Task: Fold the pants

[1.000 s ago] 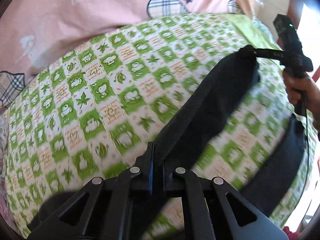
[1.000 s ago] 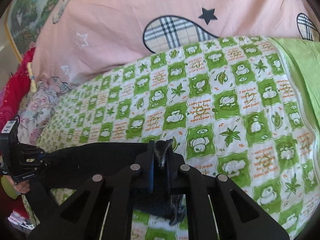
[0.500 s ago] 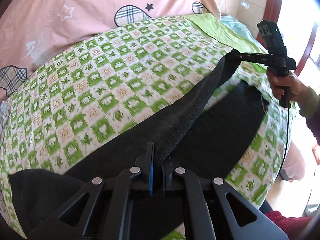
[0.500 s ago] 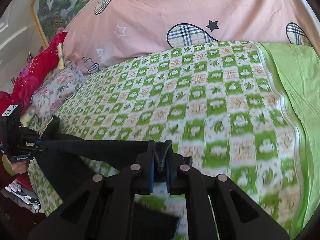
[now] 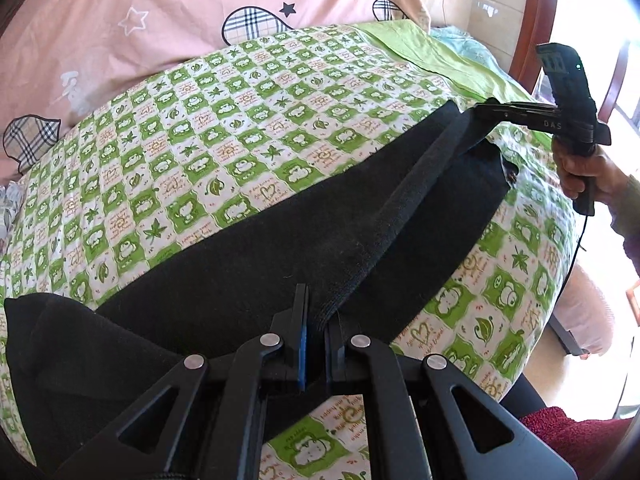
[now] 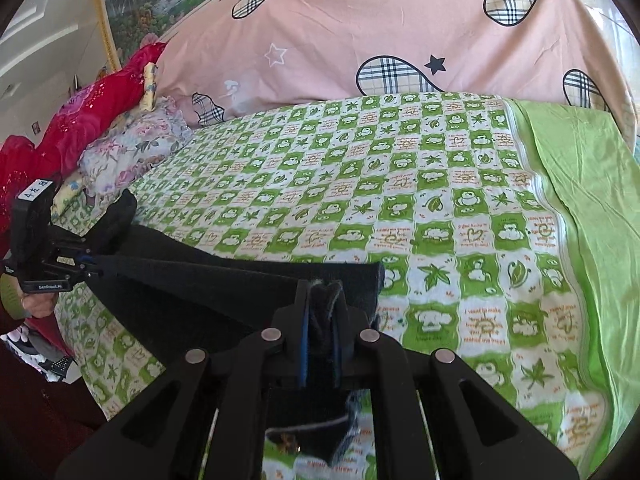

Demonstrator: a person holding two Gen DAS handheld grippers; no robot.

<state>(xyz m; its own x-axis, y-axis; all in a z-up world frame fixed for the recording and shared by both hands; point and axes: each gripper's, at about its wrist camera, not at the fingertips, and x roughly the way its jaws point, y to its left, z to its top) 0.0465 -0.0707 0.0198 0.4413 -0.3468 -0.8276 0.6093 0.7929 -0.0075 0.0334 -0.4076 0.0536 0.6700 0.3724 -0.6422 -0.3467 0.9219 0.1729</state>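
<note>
Black pants (image 5: 248, 280) lie spread across the green-and-white checked bedsheet (image 5: 224, 152). Their upper edge is stretched taut between both grippers. My left gripper (image 5: 316, 320) is shut on one end of that edge at the bottom of the left wrist view. At the far right of that view my right gripper (image 5: 480, 114) pinches the other end, with a hand (image 5: 584, 172) on its handle. In the right wrist view my right gripper (image 6: 322, 308) is shut on bunched black cloth (image 6: 324, 300). The left gripper (image 6: 94, 266) shows at far left, clamped on the pants (image 6: 192, 292).
A pink quilt (image 6: 360, 32) with plaid hearts is heaped behind the sheet. A plain green sheet (image 6: 592, 184) covers the right part of the bed. Red bedding (image 6: 92, 108) and a floral pillow (image 6: 128, 148) lie at the left. A wooden bed frame (image 5: 536, 28) stands at right.
Both grippers have drawn back toward the near side of the bed with the pants edge. The pants now lie flatter and wider on the sheet.
</note>
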